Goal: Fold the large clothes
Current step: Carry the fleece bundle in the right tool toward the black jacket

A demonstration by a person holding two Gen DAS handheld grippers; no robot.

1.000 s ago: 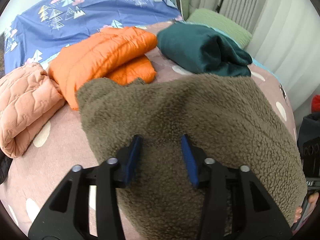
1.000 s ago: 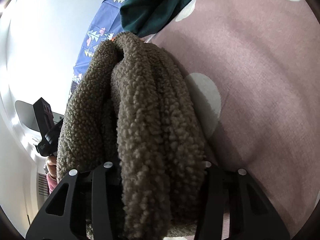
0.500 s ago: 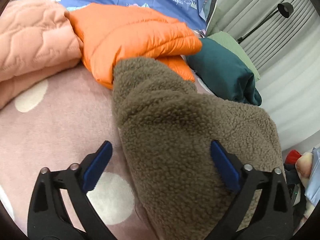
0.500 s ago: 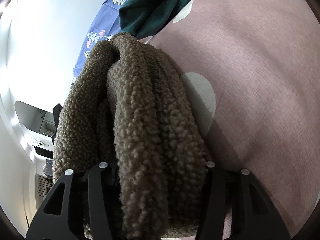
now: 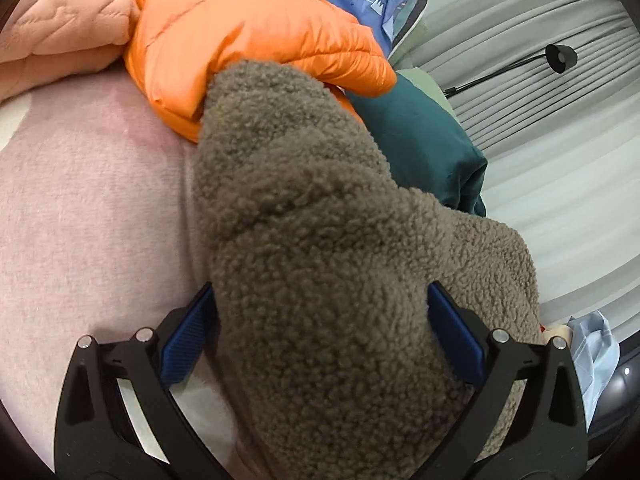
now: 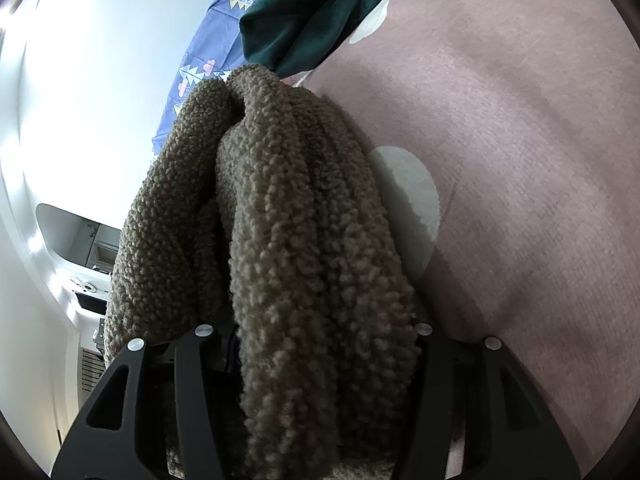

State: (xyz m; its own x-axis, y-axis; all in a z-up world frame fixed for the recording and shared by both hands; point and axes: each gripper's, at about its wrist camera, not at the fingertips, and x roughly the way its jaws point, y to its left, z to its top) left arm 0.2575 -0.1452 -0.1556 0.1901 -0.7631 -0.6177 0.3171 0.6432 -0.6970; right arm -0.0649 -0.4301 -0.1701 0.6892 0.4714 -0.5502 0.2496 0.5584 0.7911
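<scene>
- Fleece garment [image 5: 320, 240]: folded bundle, mid-fold, lying between the released, wide-spread left fingers [image 5: 454, 330].
- Right fingers [image 6: 448, 396] clenched on its bunched edge [image 6: 304, 240].
- Next, likely: left closes for a regrip.

My left wrist camera looks down along its fingers, close over the brown fleece garment [image 5: 320, 280], toward the curtains beyond it; my right one peers along the same fleece [image 6: 304, 240] toward the wall, both catching the teal garment [image 5: 420, 140] behind

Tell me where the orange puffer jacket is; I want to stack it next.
In the left wrist view the orange puffer jacket lies at top centre on the bed, between the peach quilted garment and the teal garment, touching the brown fleece.
</scene>
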